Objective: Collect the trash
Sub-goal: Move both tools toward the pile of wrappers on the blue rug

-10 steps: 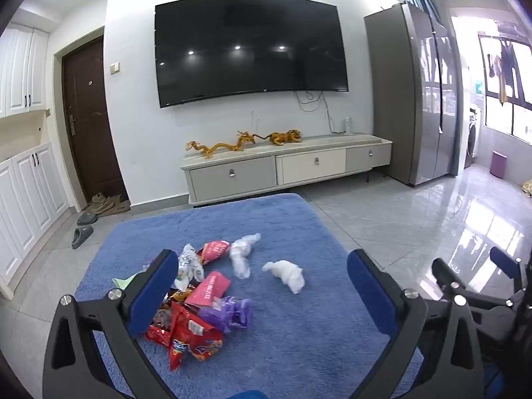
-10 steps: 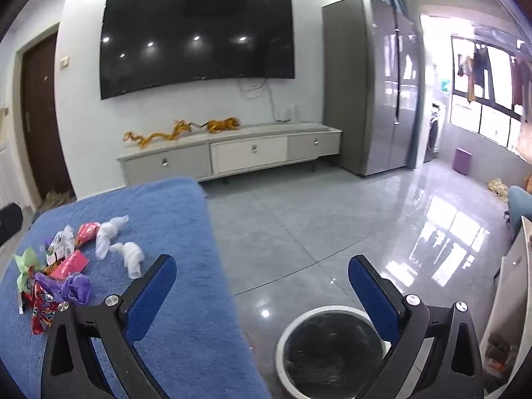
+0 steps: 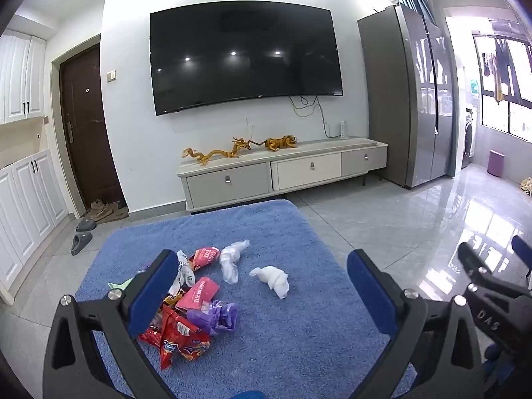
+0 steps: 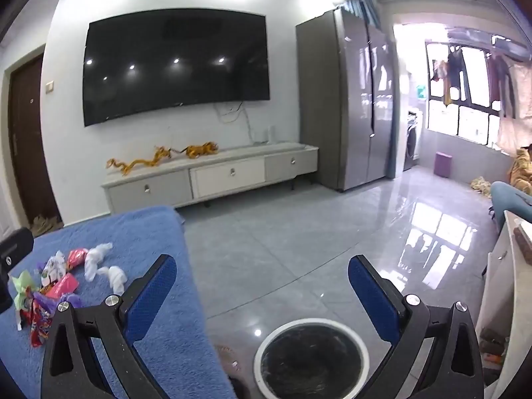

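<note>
A pile of trash lies on a blue cloth (image 3: 286,342): a red snack bag (image 3: 181,339), a purple wrapper (image 3: 216,316), pink wrappers (image 3: 201,292), a clear plastic wad (image 3: 231,259) and a crumpled white tissue (image 3: 274,279). My left gripper (image 3: 262,287) hovers open over the cloth, nothing between its blue pads, its left finger in front of the pile. My right gripper (image 4: 262,291) is open and empty above the floor, right of the cloth (image 4: 159,316). Below it stands a round white-rimmed bin (image 4: 311,360) with a dark inside. The trash pile (image 4: 60,282) shows at the left.
A grey TV cabinet (image 3: 282,173) with golden figurines stands under a wall TV. A tall grey fridge (image 3: 409,106) is at the right, slippers (image 3: 81,241) lie by the door at the left. Glossy tiled floor (image 4: 316,242) spreads to the right; a white furniture edge (image 4: 508,286) is at far right.
</note>
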Tool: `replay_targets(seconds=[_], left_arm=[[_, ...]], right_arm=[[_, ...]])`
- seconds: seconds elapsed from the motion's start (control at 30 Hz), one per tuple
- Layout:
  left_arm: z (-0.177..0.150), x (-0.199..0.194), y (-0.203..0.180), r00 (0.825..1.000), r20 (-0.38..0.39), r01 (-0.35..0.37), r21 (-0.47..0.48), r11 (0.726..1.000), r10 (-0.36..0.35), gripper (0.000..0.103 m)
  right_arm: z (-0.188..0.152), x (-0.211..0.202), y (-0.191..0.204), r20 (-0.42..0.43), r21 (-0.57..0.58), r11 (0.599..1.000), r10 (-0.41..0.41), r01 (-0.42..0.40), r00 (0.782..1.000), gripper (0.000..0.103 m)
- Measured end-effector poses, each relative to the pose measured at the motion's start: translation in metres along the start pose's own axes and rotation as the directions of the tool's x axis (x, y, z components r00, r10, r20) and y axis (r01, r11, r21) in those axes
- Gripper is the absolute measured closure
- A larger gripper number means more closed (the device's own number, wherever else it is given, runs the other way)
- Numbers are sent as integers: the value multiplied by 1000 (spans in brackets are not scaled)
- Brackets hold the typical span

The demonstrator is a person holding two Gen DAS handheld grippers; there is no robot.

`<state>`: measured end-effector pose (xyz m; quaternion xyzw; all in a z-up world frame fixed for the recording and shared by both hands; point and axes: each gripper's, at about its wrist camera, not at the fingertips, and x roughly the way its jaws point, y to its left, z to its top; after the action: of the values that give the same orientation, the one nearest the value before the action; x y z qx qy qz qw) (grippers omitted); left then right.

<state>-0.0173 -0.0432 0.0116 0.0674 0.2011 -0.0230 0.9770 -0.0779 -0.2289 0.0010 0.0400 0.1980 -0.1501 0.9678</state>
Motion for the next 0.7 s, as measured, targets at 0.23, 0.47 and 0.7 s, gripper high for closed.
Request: replay_targets(seconds=[0.23, 0.47, 0.7], left_arm=[[2, -2, -5, 1000, 15, 13, -25, 1000, -13, 1], [-2, 1, -11, 999, 13, 44, -18, 999, -44, 1], [-7, 8, -7, 999, 9, 48, -32, 998, -47, 1]], right_arm=[[5, -9, -5, 50, -17, 998, -65, 66, 997, 0], [3, -9, -2, 65, -51, 995, -84, 88, 994, 0], [3, -2, -6, 55, -50, 995, -86, 88, 995, 0]])
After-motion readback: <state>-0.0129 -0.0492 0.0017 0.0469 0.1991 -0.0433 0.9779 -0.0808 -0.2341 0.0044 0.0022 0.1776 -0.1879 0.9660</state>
